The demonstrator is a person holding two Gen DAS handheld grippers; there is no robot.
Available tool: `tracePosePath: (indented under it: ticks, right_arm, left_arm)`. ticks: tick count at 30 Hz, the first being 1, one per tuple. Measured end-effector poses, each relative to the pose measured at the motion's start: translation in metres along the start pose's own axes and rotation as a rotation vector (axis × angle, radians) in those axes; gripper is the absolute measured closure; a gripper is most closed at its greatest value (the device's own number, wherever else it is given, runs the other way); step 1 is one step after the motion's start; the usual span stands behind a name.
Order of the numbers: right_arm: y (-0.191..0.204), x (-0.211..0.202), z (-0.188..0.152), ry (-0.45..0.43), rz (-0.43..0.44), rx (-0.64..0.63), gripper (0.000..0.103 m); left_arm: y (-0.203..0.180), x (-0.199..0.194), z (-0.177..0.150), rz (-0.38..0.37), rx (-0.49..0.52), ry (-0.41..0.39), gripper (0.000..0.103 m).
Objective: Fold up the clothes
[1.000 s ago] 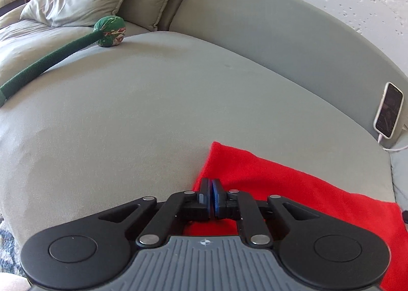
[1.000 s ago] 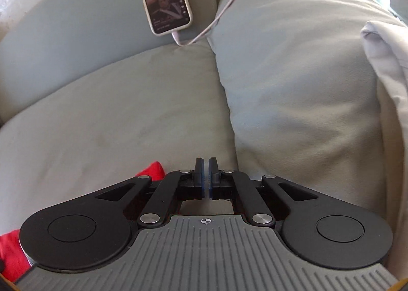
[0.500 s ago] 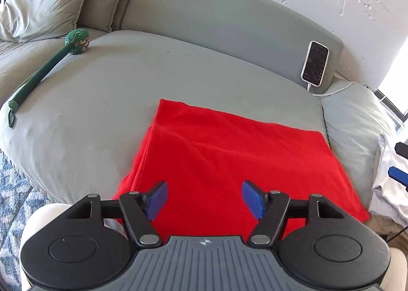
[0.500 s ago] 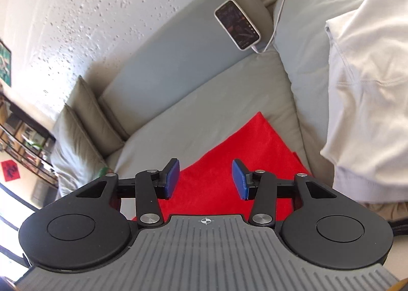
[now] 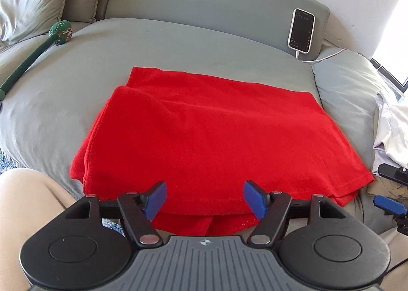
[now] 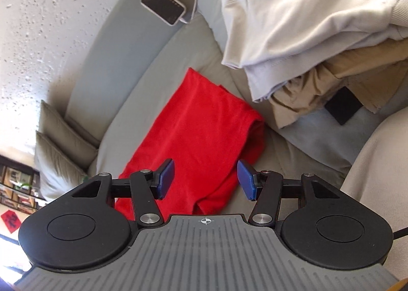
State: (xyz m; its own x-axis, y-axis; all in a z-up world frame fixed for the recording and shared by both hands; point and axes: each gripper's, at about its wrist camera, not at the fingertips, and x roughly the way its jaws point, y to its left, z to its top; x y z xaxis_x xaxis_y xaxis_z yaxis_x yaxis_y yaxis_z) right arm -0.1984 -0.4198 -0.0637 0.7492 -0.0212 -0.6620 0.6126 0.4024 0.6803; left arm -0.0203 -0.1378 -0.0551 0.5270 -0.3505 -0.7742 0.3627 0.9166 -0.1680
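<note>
- Grey sofa (image 5: 178,43) fills the left wrist view, phone (image 5: 301,30) propped on its backrest. Folded red cloth (image 5: 209,132) lies flat just ahead of the left gripper (image 5: 205,201), jaws spread wide, holding nothing.
- Right wrist view: right gripper (image 6: 205,180) jaws also wide apart and empty above the red cloth's corner; pile of pale clothes (image 6: 293,17) up and right of them.

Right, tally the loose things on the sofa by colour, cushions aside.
Red: 1, the folded cloth
Green: 1, the stick toy
White or pale: 2, the phone and the shirt pile
Tan: 1, the garment under that pile
Total: 5
</note>
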Motion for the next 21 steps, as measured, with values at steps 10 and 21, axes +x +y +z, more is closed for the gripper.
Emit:
tracePosePath:
  ticks: [10,21]
  right_arm:
    - [-0.030,0.039,0.001,0.010,-0.034,0.099,0.046]
    - [-0.037,0.080,0.008,-0.163,0.008,0.033,0.044]
  left_arm:
    - [-0.002,0.027,0.001,0.038,0.002,0.012,0.035]
    - [-0.002,0.032,-0.005,0.028,0.054,0.016,0.033]
